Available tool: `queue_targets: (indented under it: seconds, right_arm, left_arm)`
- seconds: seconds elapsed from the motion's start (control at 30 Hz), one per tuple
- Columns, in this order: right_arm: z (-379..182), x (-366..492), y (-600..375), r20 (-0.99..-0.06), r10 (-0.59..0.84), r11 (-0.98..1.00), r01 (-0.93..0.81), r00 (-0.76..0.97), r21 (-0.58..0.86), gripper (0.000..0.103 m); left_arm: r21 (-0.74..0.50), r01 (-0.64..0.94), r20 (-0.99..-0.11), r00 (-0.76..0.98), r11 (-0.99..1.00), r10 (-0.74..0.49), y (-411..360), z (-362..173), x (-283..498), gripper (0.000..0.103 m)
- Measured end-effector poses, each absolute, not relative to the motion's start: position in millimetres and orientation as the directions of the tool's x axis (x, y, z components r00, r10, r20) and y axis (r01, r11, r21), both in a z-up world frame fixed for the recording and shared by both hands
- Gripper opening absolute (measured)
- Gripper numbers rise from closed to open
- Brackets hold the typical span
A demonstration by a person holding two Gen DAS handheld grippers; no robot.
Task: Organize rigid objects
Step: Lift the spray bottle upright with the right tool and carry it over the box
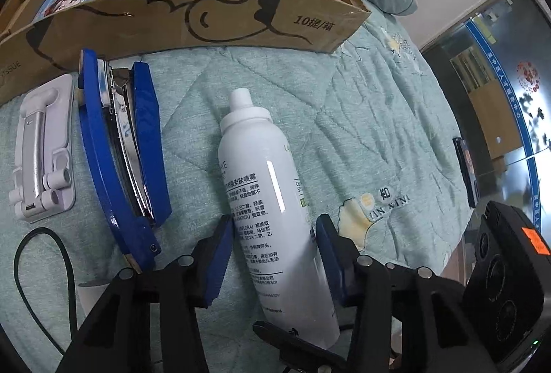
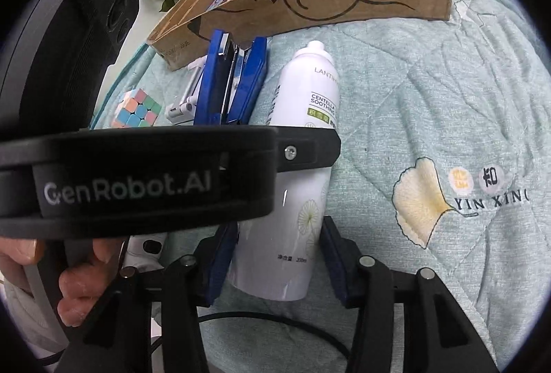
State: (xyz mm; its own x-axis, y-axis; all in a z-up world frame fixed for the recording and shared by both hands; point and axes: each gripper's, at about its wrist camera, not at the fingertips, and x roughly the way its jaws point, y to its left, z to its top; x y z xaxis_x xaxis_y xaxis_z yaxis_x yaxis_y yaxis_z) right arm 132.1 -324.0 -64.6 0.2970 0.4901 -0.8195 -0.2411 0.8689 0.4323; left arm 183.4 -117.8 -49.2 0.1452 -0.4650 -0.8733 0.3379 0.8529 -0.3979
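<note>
Blue-padded left gripper fingers spread wide either side of white cylindrical aerosol spray can, lying flat on pale green quilted bed near brown cardboard box. Right gripper likewise parted, straddling can's base, not clamping. Likely rigid, smooth, slippery, prone to rolling; best gripped mid-body across the width.

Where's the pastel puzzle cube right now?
Only the right wrist view shows the pastel puzzle cube: far left on the quilted green bedspread, beside the white folding phone stand, below the cardboard box.
</note>
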Motion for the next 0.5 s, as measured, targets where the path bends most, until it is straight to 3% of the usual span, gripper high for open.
queue_targets:
  seconds: [0.13,0.5]
  right_arm:
    - [-50,133,-326,-0.788,0.496,0.868,-0.221,0.365,0.444,0.047]
    - [70,166,-345,-0.646,0.389,0.921,-0.3,0.657,0.249,0.047]
  left_arm:
    - [-0.417,0.352,-0.834,0.219,0.838,-0.506,-124,-27,186,0.045]
    - [-0.313,0.539,-0.665,0.463,0.782,-0.585,-158,125,231,0.044]
